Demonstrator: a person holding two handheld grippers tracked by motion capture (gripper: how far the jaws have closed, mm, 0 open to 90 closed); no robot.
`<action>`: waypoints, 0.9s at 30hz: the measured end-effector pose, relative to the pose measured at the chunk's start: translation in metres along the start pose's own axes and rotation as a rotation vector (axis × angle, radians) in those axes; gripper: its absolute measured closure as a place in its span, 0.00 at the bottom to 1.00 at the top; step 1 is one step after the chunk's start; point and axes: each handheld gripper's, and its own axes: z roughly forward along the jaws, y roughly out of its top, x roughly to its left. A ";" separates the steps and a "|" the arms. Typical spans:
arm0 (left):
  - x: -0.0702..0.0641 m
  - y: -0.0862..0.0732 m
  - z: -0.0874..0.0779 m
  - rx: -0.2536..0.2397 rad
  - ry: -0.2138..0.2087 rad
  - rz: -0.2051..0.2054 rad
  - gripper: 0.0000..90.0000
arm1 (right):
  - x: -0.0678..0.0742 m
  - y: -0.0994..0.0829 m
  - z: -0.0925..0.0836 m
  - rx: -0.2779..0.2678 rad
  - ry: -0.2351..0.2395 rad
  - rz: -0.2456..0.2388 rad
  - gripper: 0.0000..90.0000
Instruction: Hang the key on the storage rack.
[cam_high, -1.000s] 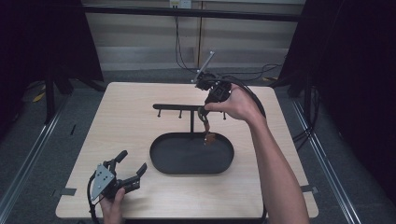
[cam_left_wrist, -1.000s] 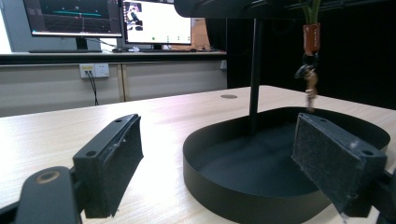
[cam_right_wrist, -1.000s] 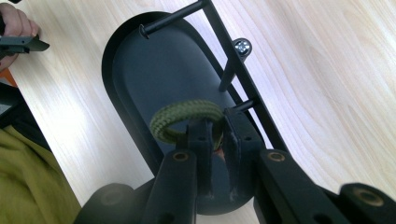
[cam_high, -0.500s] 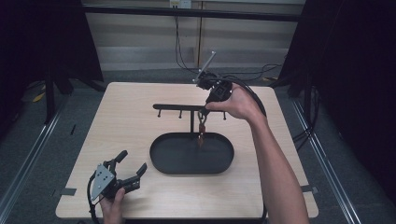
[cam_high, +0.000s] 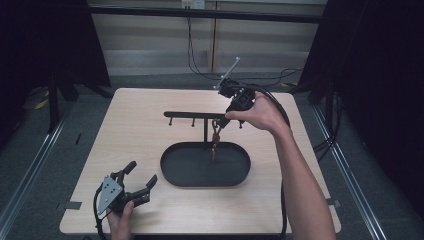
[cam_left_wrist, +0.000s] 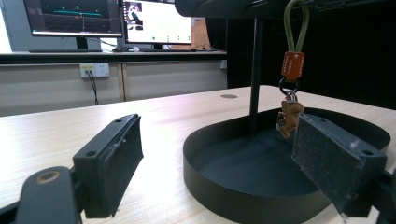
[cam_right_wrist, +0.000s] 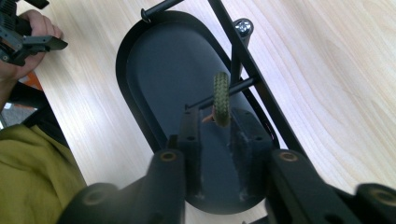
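A black oval tray (cam_high: 170, 172) lies mid-table, and a black rack (cam_high: 192, 115) with small pegs rises from it. My right gripper (cam_high: 221, 121) is at the rack's right end, shut on the green cord loop of a keychain (cam_high: 216, 136). An orange tag and a small brown bear charm hang from the loop above the tray. In the right gripper view the cord (cam_right_wrist: 221, 98) sits between the jaws of the right gripper (cam_right_wrist: 215, 121), right at a peg (cam_right_wrist: 233, 88). The left gripper view shows the tag (cam_left_wrist: 292, 65) hanging beside the post. My left gripper (cam_high: 141, 173) rests open near the table's front left corner, holding nothing.
The table's front edge runs close behind my left gripper. Cables trail from the right gripper off the back right of the table. Monitors (cam_left_wrist: 112, 18) stand on a bench beyond the table. Dark frames flank the table on both sides.
My right gripper has lifted the keychain from down in the tray up to the rack's bar. The left gripper has stayed put.
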 end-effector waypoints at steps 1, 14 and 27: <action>0.000 0.000 0.000 0.001 -0.001 0.001 0.17 | 0.000 -0.002 0.000 -0.003 0.005 -0.004 0.80; 0.000 0.000 0.000 0.001 0.000 0.001 0.17 | 0.014 -0.031 -0.003 -0.067 0.022 -0.025 0.69; 0.000 0.000 0.000 0.001 0.001 0.001 0.18 | 0.025 -0.062 -0.005 -0.228 0.045 -0.064 0.70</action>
